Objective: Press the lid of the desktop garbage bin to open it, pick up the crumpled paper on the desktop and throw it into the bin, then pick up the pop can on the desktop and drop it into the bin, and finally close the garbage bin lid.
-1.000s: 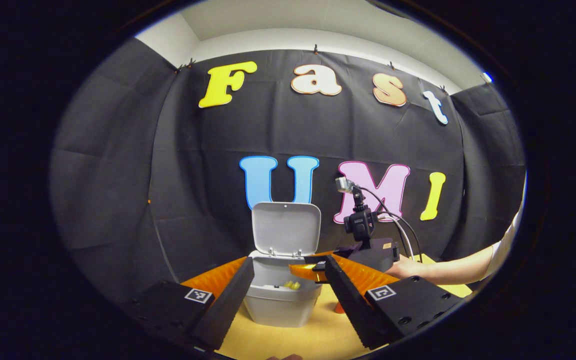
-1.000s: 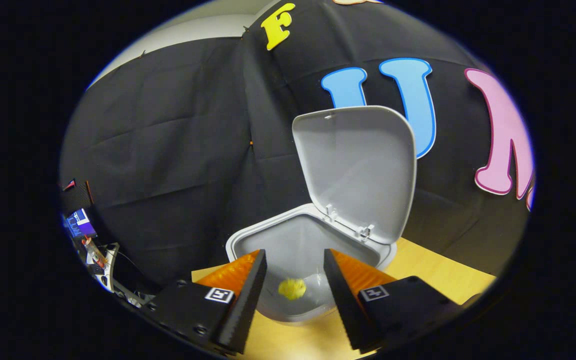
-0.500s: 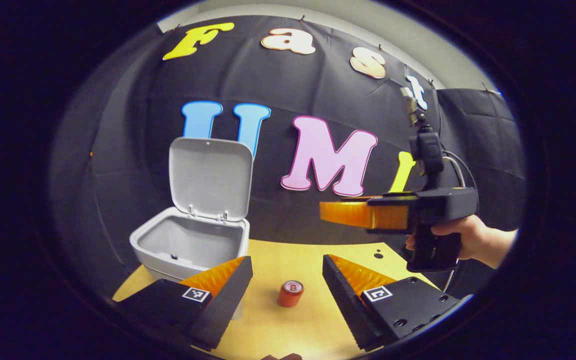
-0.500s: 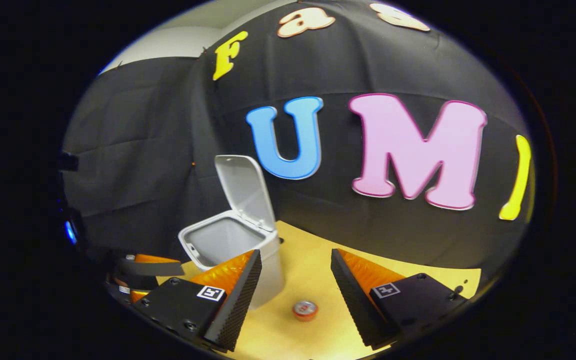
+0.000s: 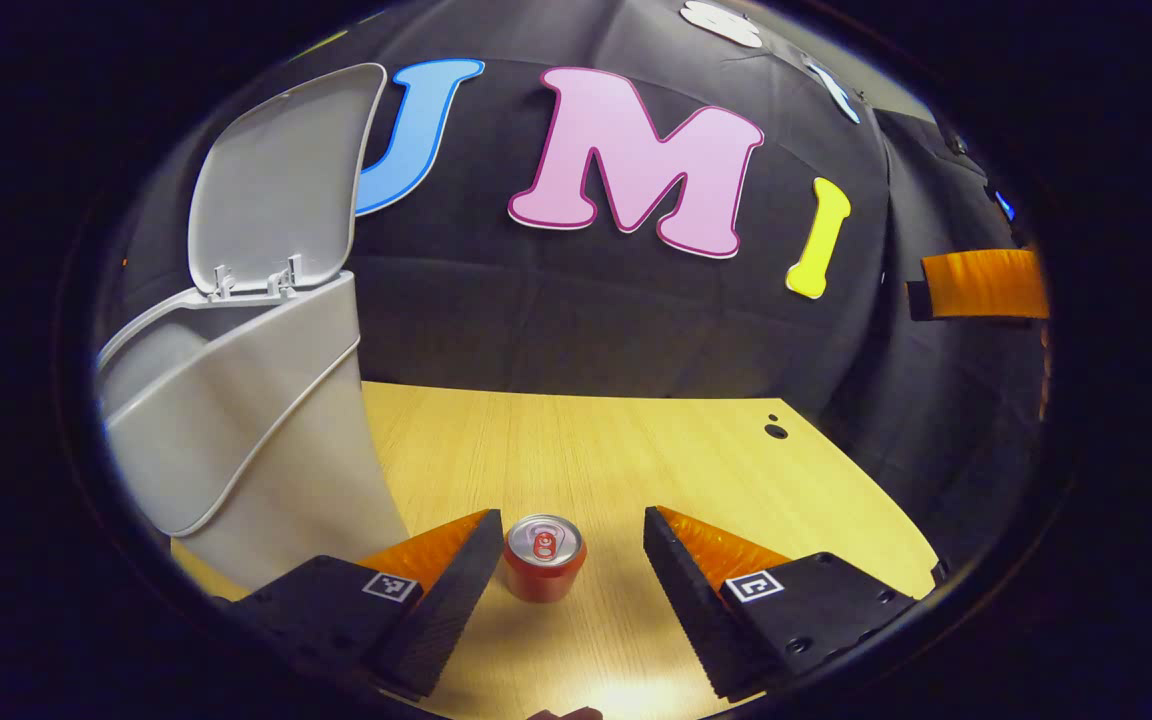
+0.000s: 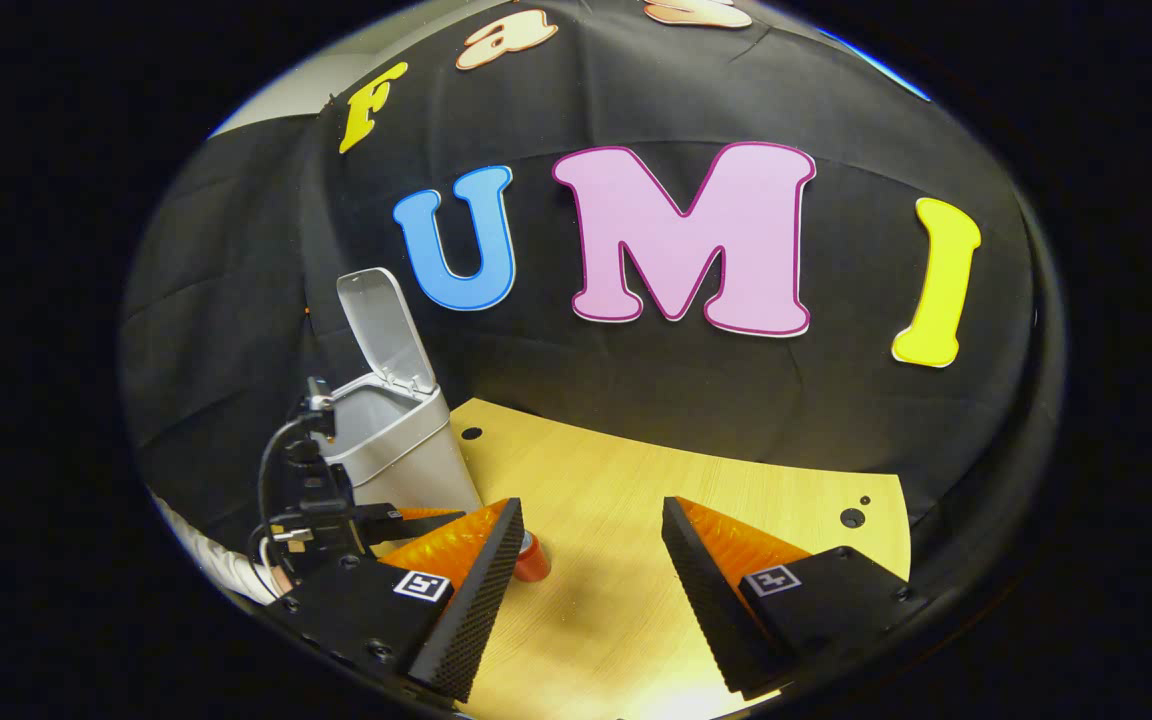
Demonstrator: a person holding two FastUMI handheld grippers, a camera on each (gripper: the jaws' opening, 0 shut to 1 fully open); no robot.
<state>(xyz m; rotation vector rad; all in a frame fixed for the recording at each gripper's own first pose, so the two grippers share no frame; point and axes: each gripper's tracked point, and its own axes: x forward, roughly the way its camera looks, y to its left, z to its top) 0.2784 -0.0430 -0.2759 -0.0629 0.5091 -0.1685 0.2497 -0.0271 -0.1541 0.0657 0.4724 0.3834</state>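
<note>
Your left gripper (image 5: 564, 540) is the nearer one to the pop can (image 5: 544, 558), and that is the relation your next move turns on: the can stands upright on the tabletop (image 5: 636, 450), its long axis vertical and its top facing up, just ahead of the fingers and sitting closer to the left finger than to the right one, so it is not quite centred in the gap. Your left fingers are spread wide with nothing between them and touch nothing; the can is apart from both. The gripper is held low and pitched down toward the tabletop, looking forward over the can, with the bin (image 5: 236, 420) just to its left, its lid (image 5: 276, 180) standing open and upright. From here you would probably shift a little to the left and ease forward so the can's side falls midway between the fingers before you close. Your right gripper (image 6: 591, 535) hangs farther back and higher, fingers also spread and empty; in the right gripper view the can (image 6: 533, 560) peeks out from behind its left finger, with the left gripper (image 6: 406, 515) low beside the bin (image 6: 396, 440). Whether the crumpled paper already lies inside the bin cannot be told, since its inside is hidden.
</note>
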